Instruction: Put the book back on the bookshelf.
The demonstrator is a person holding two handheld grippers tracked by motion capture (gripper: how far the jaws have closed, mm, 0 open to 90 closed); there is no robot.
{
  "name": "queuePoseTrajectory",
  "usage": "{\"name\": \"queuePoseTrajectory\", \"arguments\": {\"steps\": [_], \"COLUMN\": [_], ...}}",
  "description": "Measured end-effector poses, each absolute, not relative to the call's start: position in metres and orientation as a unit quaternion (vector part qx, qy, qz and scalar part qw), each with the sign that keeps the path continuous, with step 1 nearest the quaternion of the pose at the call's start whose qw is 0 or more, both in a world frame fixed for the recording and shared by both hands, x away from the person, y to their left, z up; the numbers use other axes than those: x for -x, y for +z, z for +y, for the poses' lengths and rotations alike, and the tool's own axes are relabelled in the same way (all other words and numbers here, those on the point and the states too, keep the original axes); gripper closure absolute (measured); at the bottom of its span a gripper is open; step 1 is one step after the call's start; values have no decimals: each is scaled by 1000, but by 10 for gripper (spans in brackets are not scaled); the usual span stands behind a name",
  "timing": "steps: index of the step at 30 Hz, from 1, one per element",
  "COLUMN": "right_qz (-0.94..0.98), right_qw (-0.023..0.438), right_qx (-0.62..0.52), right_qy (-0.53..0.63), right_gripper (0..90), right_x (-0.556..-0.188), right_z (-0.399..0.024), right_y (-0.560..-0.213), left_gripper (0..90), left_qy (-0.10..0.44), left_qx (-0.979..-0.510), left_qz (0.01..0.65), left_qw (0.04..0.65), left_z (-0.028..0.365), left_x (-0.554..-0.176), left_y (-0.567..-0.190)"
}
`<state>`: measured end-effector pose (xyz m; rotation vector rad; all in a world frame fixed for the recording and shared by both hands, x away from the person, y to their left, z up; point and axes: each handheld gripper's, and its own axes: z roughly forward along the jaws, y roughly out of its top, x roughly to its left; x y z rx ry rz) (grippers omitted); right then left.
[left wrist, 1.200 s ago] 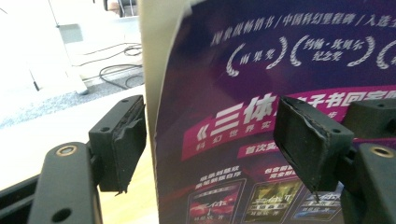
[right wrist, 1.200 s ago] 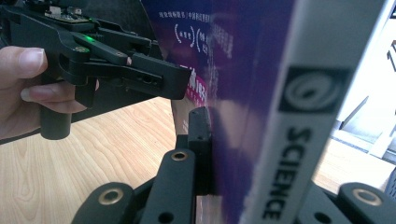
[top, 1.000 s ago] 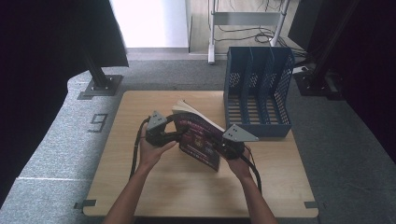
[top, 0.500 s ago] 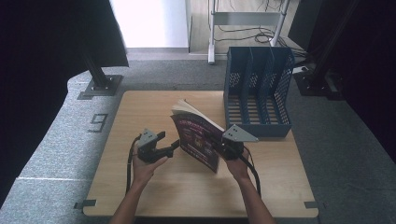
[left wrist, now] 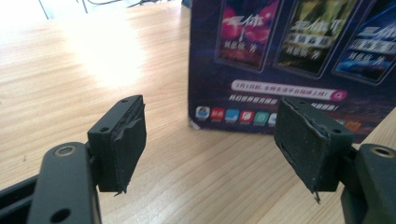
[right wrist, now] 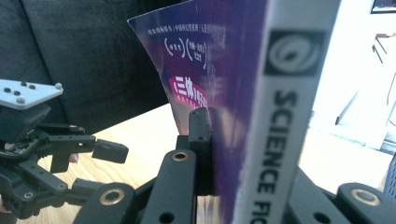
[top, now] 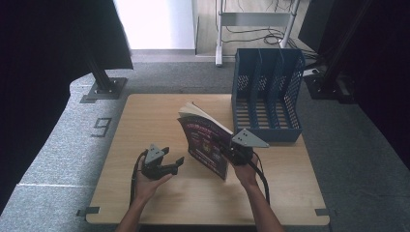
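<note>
At the table's (top: 145,111) near-left area, the left gripper (top: 175,163) hovers with jaws apart and nothing between them, just beside a purple paperback book (top: 205,145). The book stands upright near the table's middle, its spine clamped in the right gripper (top: 228,152). At the far-right corner, a blue three-slot file rack (top: 267,94) stands with its compartments bare.

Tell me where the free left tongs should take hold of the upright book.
Probably the book's free edge facing the left tongs, approached level from that side. It stands on the table, the right tongs already clamp its spine, and that cover is unobstructed.
</note>
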<state>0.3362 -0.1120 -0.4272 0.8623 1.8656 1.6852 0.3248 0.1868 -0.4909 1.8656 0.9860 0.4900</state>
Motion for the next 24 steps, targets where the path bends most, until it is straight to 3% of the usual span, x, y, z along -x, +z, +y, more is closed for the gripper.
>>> {"name": "queuePoseTrajectory", "arguments": {"steps": [24], "right_qz": [643], "right_qw": [282], "right_qx": [-336], "right_qy": [628], "right_gripper": [817], "right_x": [-332], "right_z": [-126], "right_y": [-393], "left_gripper": [259], "left_qy": [192], "left_qx": [-765], "left_qz": [412], "left_qw": [456], "left_z": [189], "left_x": [-325], "left_y": [-499]}}
